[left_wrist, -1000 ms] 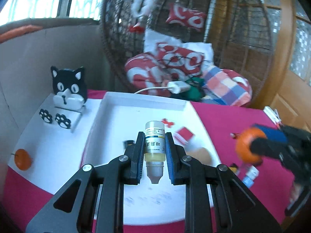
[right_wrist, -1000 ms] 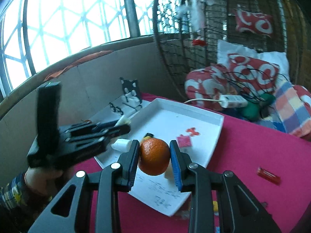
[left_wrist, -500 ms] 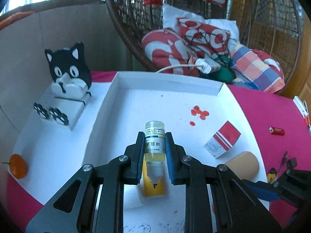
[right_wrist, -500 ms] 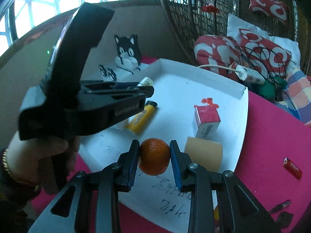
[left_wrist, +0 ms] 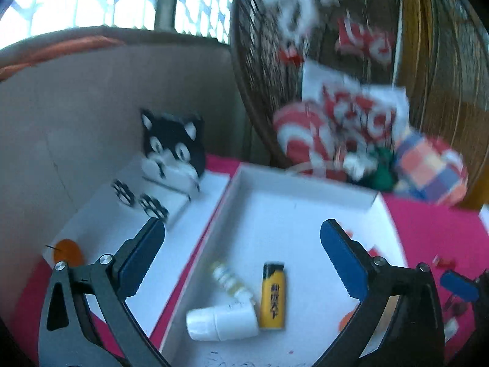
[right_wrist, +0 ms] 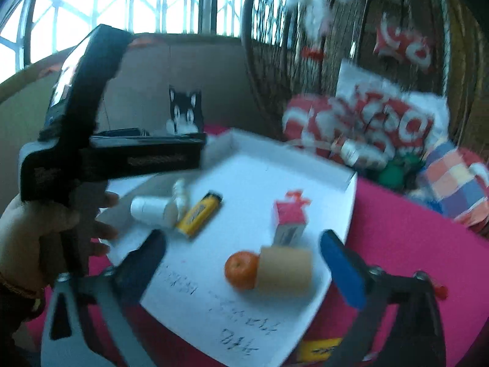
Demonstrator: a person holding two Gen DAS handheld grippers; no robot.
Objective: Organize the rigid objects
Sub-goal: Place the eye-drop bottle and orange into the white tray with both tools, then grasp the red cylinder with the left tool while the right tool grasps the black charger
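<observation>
Now both my claws are spread wide with nothing between their pads. My left gripper (left_wrist: 243, 252) hangs over the near end of the white tray (left_wrist: 305, 189), and below it lie three things close together: a small dropper bottle (left_wrist: 230, 281) on its side, a white bottle (left_wrist: 221, 324) also on its side and touching the dropper's end, and a yellow lighter (left_wrist: 273, 295) just beside both. My right gripper (right_wrist: 243, 261) sits over the tray's (right_wrist: 293, 153) other near corner. There the orange (right_wrist: 241, 270) rests on the tray floor, pressed against a tan cylinder (right_wrist: 285, 269) lying on its side, and a small red and white box (right_wrist: 288, 221) stands just behind them. Both views are smeared with motion, so I cannot say for sure whether the box touches the cylinder. Handwriting (right_wrist: 241, 315) marks the tray floor near the front edge. The tray lies on a pink tablecloth (right_wrist: 406, 244). To its left a black and white cat stand (left_wrist: 172, 150) sits on a white board (left_wrist: 101, 214), with a second orange (left_wrist: 68, 252) at the board's near corner.
</observation>
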